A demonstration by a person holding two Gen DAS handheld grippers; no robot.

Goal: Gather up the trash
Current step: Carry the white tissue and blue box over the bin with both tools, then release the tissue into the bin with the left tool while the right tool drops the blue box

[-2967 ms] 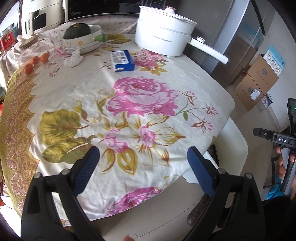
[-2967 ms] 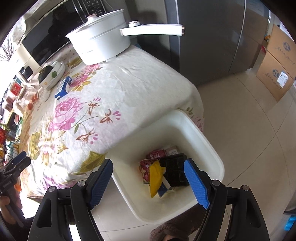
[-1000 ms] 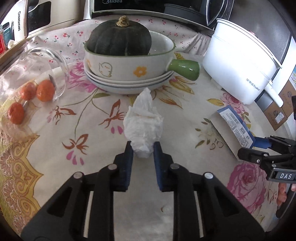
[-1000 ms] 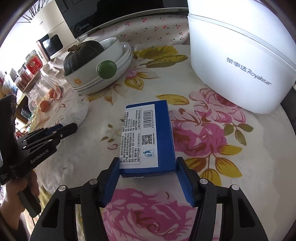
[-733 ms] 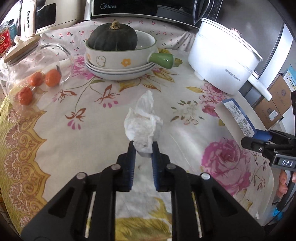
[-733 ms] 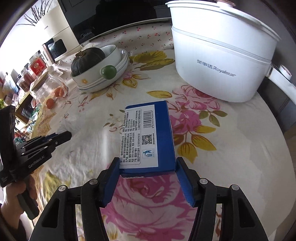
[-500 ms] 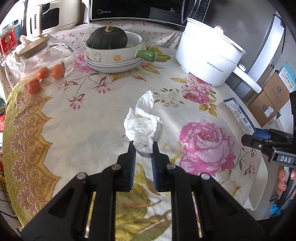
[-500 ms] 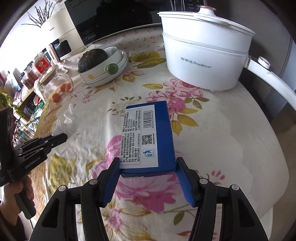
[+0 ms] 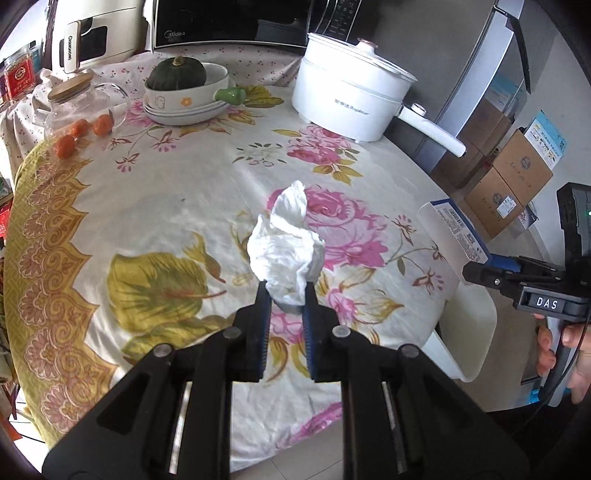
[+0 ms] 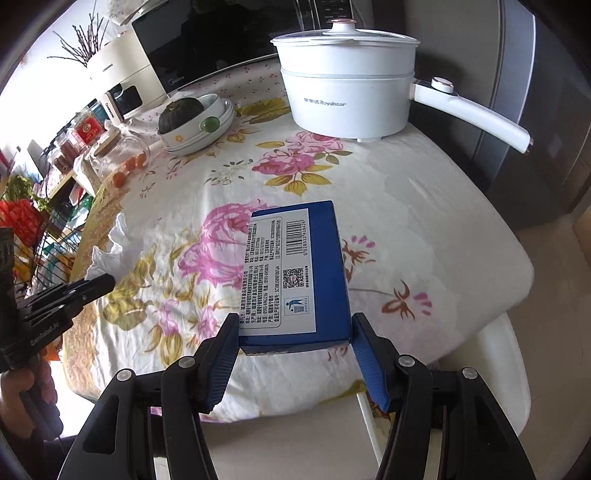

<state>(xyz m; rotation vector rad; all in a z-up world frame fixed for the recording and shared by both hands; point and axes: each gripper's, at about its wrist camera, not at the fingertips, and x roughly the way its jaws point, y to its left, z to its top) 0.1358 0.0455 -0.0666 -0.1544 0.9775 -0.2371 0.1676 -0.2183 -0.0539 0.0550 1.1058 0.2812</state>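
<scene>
My left gripper (image 9: 286, 295) is shut on a crumpled white tissue (image 9: 286, 245) and holds it above the flowered tablecloth (image 9: 147, 206). My right gripper (image 10: 293, 339) is shut on a blue box (image 10: 295, 273) with a white barcode label, held above the table's near edge. The box also shows at the right in the left wrist view (image 9: 458, 230). The tissue also shows at the left in the right wrist view (image 10: 110, 247). A white bin (image 10: 495, 354) stands on the floor below the table edge and also shows in the left wrist view (image 9: 469, 332).
A white electric pot (image 9: 351, 99) with a long handle, stacked bowls holding a dark squash (image 9: 177, 74), a glass jar (image 9: 74, 103) and small oranges (image 9: 81, 133) stand at the table's back. A microwave (image 9: 229, 22) is behind. Cardboard boxes (image 9: 513, 177) sit on the floor at right.
Both grippers have pulled back from the table's far side toward its near edge, carrying the tissue and the blue box. The white bin has come into view below.
</scene>
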